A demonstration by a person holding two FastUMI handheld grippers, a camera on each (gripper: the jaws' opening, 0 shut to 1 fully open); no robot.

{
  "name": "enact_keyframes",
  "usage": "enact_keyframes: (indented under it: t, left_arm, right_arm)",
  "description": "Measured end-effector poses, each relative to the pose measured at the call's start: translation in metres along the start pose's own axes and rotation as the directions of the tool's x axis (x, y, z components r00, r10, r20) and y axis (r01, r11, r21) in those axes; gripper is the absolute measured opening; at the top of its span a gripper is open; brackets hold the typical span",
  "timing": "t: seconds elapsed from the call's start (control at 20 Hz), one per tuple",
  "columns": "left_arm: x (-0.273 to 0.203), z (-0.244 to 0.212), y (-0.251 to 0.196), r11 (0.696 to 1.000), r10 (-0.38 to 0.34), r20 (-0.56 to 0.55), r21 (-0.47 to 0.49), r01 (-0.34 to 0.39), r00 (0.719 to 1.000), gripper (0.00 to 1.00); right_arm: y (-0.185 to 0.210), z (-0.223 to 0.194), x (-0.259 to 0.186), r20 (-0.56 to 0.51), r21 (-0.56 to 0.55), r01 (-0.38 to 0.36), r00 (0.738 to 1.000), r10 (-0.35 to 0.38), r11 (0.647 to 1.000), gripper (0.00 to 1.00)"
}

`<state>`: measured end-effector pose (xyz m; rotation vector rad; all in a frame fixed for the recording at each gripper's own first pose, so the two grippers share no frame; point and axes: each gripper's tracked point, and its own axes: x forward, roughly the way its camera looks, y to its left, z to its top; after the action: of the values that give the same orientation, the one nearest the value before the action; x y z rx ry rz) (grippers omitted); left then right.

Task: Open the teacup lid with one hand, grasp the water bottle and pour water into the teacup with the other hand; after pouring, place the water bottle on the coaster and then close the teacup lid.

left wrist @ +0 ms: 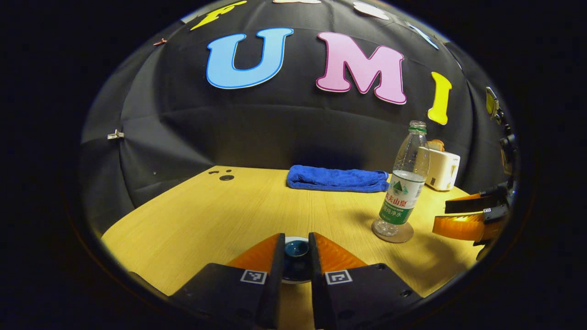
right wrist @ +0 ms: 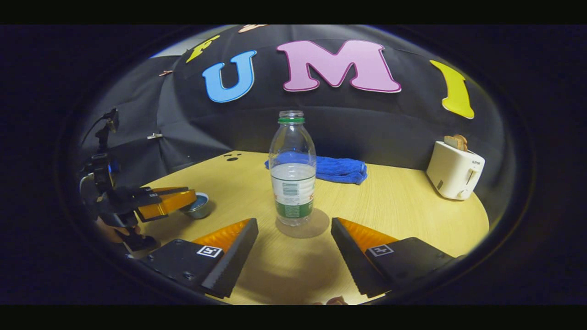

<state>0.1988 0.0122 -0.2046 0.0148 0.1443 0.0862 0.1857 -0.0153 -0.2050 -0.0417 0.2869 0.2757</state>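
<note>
Nearest to me, my left gripper (left wrist: pixel 296 256) is drawn in around the lid (left wrist: pixel 296 250) of the teacup, its two fingers close on either side of the small dark knob; I judge them clamped on it, though the actual contact is hidden between them. In the right gripper view the same gripper (right wrist: pixel 170 201) hovers over the teacup (right wrist: pixel 197 206), which sits on the wooden table (right wrist: pixel 403 206) near its left edge. The lid looks like glazed ceramic: hard, smooth, likely slippery and easy to chip, so I'd set it down gently and squarely.

My right gripper (right wrist: pixel 293 250) stands wide apart and holds nothing, just short of the water bottle (right wrist: pixel 292 178). The bottle stands upright on the round coaster (right wrist: pixel 316 227), uncapped and roughly half full. Thin clear plastic like that will give under a hard squeeze and is light but top-open, so any tilt spills. If I had to take it again, I'd grip the labelled lower body, where the water stiffens the wall.

Beyond the bottle a folded blue towel (right wrist: pixel 341 169) lies near the far edge, and a white toaster (right wrist: pixel 454 172) stands to the right.
</note>
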Motion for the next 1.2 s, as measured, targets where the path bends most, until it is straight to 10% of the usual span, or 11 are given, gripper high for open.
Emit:
enact_keyframes:
  t: [0.15, 0.3, 0.5, 0.9, 1.2]
  left_arm:
    - [-0.006, 0.006, -0.002, 1.000, -0.002, 0.010, -0.003, 0.002, 1.000, 0.33]
    - [-0.022, 0.024, -0.002, 1.000, -0.005, 0.018, 0.015, 0.005, 1.000, 0.72]
    - [-0.059, 0.066, -0.011, 1.000, -0.024, 0.037, 0.019, 0.024, 0.999, 0.96]
    - [-0.128, 0.183, -0.038, 0.998, -0.023, 0.135, 0.069, 0.014, 0.991, 0.96]
    - [-0.179, 0.253, -0.062, 0.996, -0.050, 0.242, 0.089, 0.030, 0.969, 0.96]
  right_arm:
    - [-0.001, -0.002, -0.007, -0.014, 0.011, 0.004, 1.000, -0.004, 1.000, 0.99]
    - [-0.003, 0.008, -0.021, -0.020, 0.038, 0.021, 1.000, -0.020, 0.999, 0.99]
    - [-0.010, 0.039, -0.049, 0.003, 0.069, 0.052, 0.999, -0.053, 0.996, 0.96]
    - [-0.040, 0.113, -0.120, 0.076, 0.098, 0.139, 0.986, -0.147, 0.985, 0.99]
    - [-0.094, 0.173, -0.194, 0.210, 0.097, 0.296, 0.927, -0.310, 0.950, 0.99]
